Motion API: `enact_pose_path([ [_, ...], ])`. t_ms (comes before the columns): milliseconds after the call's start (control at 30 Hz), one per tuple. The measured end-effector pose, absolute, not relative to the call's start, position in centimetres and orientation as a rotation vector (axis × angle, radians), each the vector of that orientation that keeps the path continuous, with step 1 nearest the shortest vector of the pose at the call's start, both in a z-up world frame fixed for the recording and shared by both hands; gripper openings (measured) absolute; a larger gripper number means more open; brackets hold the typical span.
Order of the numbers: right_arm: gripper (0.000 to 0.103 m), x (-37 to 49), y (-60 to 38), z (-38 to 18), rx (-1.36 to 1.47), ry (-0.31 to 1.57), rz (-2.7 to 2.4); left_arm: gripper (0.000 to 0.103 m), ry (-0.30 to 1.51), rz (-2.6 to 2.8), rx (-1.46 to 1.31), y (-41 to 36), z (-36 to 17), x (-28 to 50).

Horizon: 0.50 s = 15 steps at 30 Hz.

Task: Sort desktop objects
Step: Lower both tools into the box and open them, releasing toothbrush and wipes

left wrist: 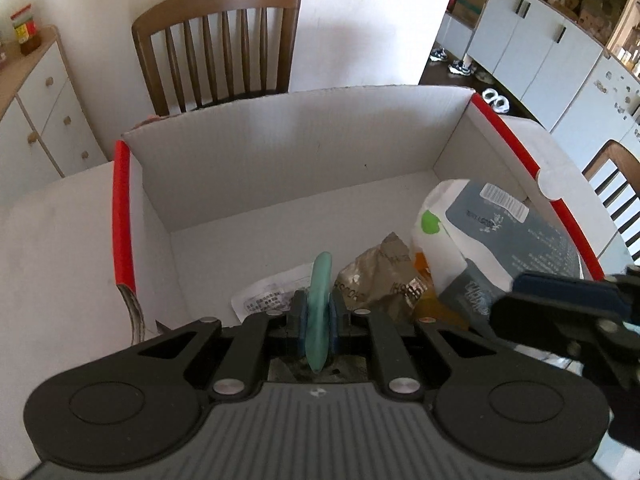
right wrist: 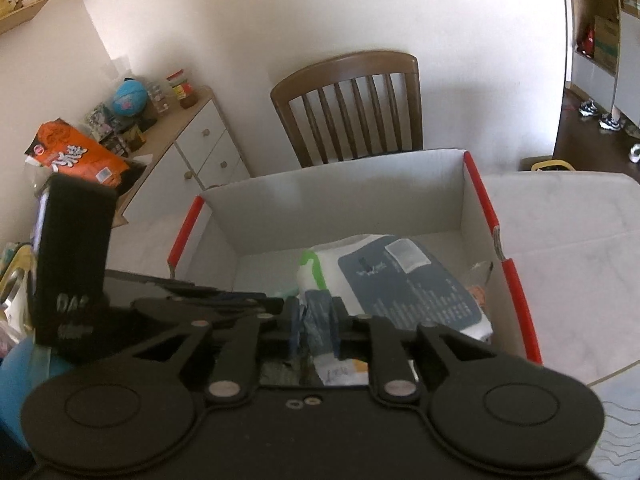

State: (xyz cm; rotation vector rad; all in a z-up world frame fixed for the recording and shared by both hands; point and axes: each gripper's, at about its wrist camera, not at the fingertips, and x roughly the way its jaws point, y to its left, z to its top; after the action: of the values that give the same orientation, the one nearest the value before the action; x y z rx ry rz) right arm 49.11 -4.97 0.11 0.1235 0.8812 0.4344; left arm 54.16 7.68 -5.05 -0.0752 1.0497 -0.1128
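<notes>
Over the box, the left hand-held gripper clamps a thin, light teal piece mid-length, while the right hand-held gripper pinches a soft, crinkly packet's edge.

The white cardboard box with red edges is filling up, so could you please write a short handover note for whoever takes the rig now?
Left claw: shut on a flat teal-green piece, held on edge above the white cardboard box with red edges.
Right claw: around the corner of a white-and-slate-blue soft pack that lies in the box; whether it still grips is unclear.
Done: the soft pack, a crumpled brown wrapper and a clear labelled sachet are in the box.
Left: drop the teal piece in, free the right claw.
</notes>
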Motion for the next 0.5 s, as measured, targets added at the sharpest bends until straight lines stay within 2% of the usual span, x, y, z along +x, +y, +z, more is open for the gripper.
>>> enact_pose_path([
  [167, 0.027, 47.9, -5.7, 0.7, 0.112, 0.882, 0.449, 0.01, 1.058, -0.106, -0.093, 7.7, -4.6, 54.3],
  [233, 0.036, 47.4, -6.0, 1.0, 0.107, 0.878, 0.449, 0.012, 1.043, -0.092, -0.086, 7.6, -4.2, 54.0],
  [300, 0.039, 47.0, -6.4, 1.3, 0.101, 0.873, 0.443, 0.013, 1.034, -0.09, -0.078, 7.5, -3.7, 53.6],
  [367, 0.04, 46.6, -6.7, 1.4, 0.092, 0.873, 0.439, 0.018, 1.019, -0.08, -0.08, 7.6, -3.2, 52.9],
  [433, 0.043, 46.3, -7.0, 1.6, 0.084, 0.873, 0.433, 0.028, 1.001, -0.081, -0.091, 7.6, -2.6, 52.0],
  [500, 0.045, 45.8, -7.3, 1.8, 0.081, 0.87, 0.432, 0.03, 0.985, -0.081, -0.1, 7.7, -2.1, 51.1],
])
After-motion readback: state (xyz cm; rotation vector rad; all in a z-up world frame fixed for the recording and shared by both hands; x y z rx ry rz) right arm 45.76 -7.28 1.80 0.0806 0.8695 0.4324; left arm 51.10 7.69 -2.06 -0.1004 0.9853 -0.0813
